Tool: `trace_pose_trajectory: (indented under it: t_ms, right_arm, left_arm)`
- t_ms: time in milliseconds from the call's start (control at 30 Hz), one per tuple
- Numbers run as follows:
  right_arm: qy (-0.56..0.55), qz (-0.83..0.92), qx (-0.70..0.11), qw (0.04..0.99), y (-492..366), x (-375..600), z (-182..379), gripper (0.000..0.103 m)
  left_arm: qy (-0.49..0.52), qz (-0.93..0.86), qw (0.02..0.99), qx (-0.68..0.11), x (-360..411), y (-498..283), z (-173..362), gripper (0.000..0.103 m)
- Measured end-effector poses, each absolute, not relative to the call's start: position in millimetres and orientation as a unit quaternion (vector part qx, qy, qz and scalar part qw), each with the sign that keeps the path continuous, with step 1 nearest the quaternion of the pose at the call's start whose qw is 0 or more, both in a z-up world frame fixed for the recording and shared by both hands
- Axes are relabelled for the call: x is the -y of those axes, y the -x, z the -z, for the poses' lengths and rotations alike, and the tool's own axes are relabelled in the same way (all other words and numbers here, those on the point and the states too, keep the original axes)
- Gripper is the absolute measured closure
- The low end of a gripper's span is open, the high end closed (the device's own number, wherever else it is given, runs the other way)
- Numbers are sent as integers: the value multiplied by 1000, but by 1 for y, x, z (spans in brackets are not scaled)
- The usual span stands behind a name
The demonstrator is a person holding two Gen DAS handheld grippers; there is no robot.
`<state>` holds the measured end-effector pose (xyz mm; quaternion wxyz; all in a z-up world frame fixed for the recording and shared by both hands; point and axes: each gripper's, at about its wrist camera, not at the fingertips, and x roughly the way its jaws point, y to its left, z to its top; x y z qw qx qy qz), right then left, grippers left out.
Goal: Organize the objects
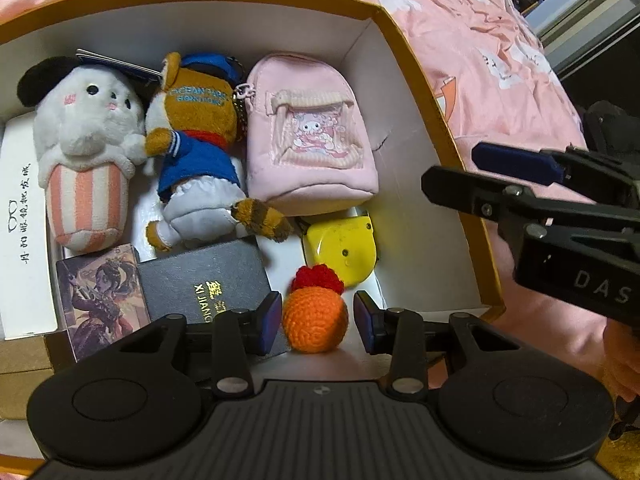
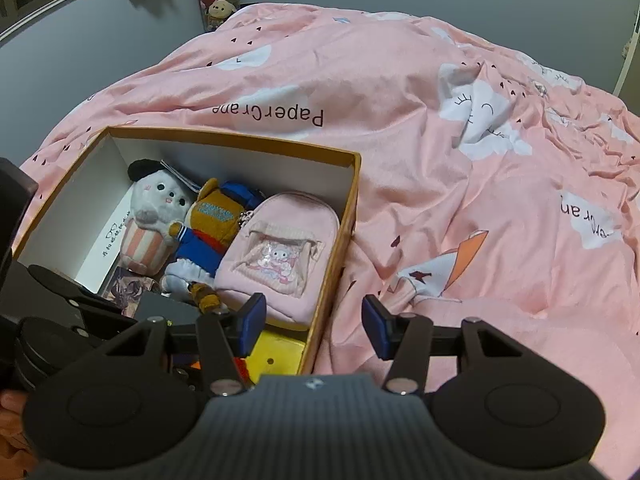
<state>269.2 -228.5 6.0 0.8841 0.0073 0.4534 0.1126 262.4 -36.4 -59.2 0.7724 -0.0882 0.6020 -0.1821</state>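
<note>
Left gripper, jaws apart, straddles the orange crochet ball at the frame's bottom, seemingly without contact; right gripper gapes, holding nothing.

box on bed | plush toys, pouch inside

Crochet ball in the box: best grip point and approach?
Grip the orange crochet ball across its round middle, from above. It sits between the left gripper pads with gaps both sides; its red tuft points toward the yellow tape measure, clear of the pads.
</note>
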Motion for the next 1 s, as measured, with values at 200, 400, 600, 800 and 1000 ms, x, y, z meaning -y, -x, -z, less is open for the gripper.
trace_pose_trajectory:
  t_ms: [200, 400, 600, 800, 1000]
  right_arm:
    - [-10, -104, -451, 887, -260, 234, -8, 47]
    - [-38, -102, -416, 903, -238, 235, -30, 42]
    - [-55, -116, -355, 926, -196, 227, -60, 40]
    - [-54, -95, -306, 946, -155, 209, -78, 31]
    - [-58, -71, -256, 962, -118, 192, -82, 21]
  left_arm:
    - [116, 175, 803, -558, 14, -252, 33, 59]
    - [76, 119, 885, -443, -5, -215, -23, 59]
    - [38, 56, 946, -316, -22, -166, -76, 55]
    - [47, 18, 960, -275, -34, -130, -101, 46]
    - [44, -13, 964, -264, -37, -109, -94, 26]
